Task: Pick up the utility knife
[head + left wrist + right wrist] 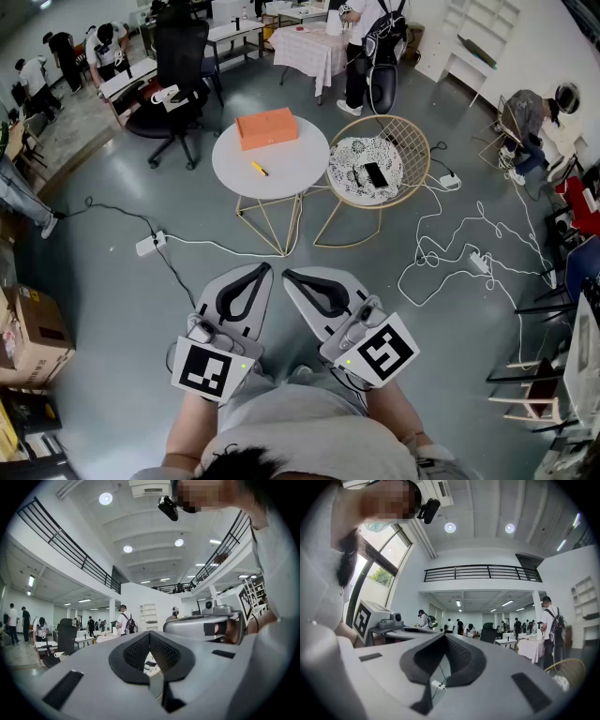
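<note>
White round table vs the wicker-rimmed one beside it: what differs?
The white table has a plain flat top; the wicker-rimmed table has a raised openwork rim around a black-and-white patterned top. The white table carries an orange box and the yellow utility knife; the wicker-rimmed table carries one flat black item. Shared: both round, on thin gold wire legs, side by side.
</note>
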